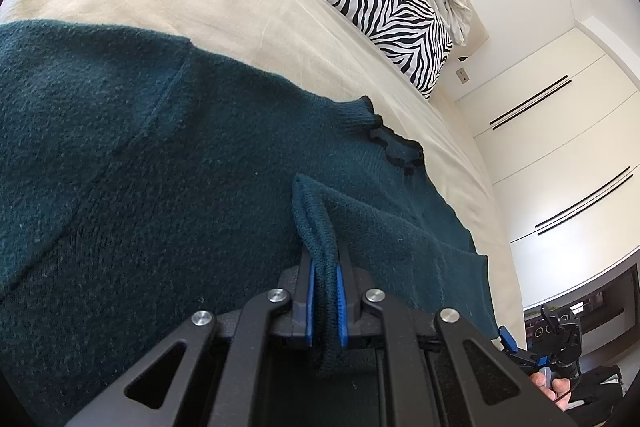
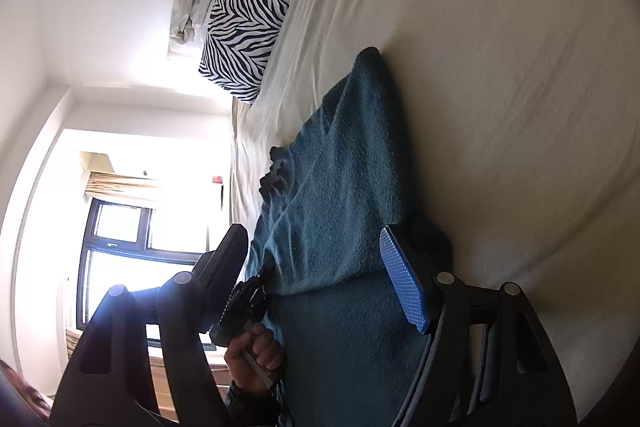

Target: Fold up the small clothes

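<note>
Left gripper (image 1: 324,291) clamps sweater (image 1: 160,187) hem at lower centre. Right gripper (image 2: 320,275) wide apart over sweater. Bare sheet (image 2: 520,107) fills frame right; zebra pillow (image 2: 252,15) upper left.

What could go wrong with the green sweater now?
The left hand-held gripper pinches only a thin ribbed edge of the green sweater, so that edge might slip out or stretch if it is pulled hard.

The right hand-held gripper is open with the sweater between its fingers, gripping nothing. If only the left side lifts, the fold could come out crooked or bunch up on the bed sheet.
</note>
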